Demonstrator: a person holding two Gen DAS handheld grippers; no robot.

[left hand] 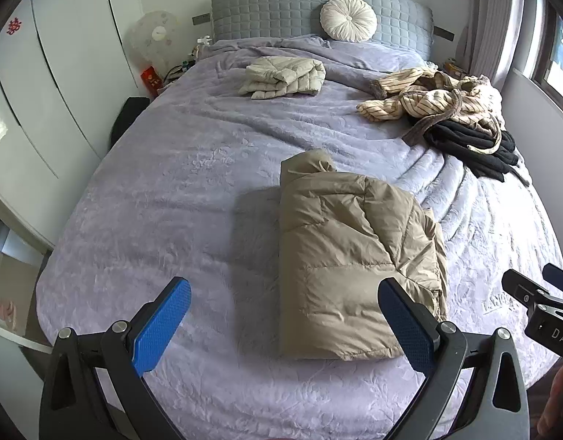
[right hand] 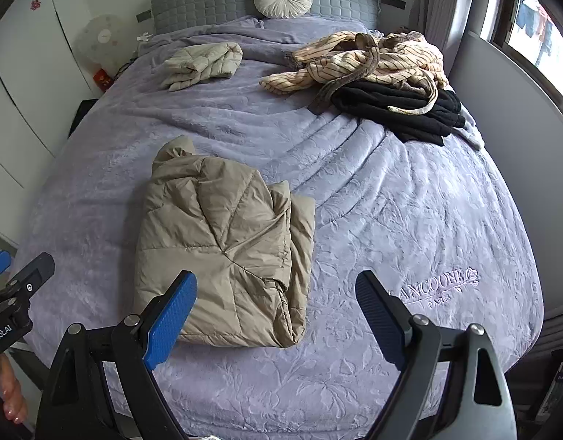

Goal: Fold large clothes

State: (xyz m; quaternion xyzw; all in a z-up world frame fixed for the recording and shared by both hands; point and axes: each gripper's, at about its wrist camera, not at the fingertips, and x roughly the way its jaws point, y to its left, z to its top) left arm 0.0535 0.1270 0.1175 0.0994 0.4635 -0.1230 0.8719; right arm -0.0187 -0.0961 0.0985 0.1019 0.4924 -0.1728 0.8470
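Looking at this, the tan puffer jacket (left hand: 354, 256) seems pretty much done: it lies as a folded bundle on the lavender bedspread (left hand: 171, 220), hood end pointing toward the grey headboard (left hand: 281, 11), well short of it. Both tools hang above it with nothing between their fingers: the left gripper (left hand: 285, 324) has its jaws spread wide, and the right gripper (right hand: 275, 317) is just as wide and empty.

So my guess is the fold step on this one is finished. The next move probably calls for setting the bundle up nearer the headboard beside the cream quilted jacket (left hand: 285, 77), already folded there, or going for the messy pile, the striped robe (left hand: 428, 99) on top of the black garment (left hand: 475, 146), to the right of the tan jacket. That pile is tangled, so picking out one piece cleanly is the tricky bit.

View differences: the right wrist camera shows the embroidered logo (right hand: 439, 286) on the bedspread in full, right of the jacket, plus the jacket's layered open edge. The left wrist one shows the wardrobe doors (left hand: 61, 73) with red stickers much better.
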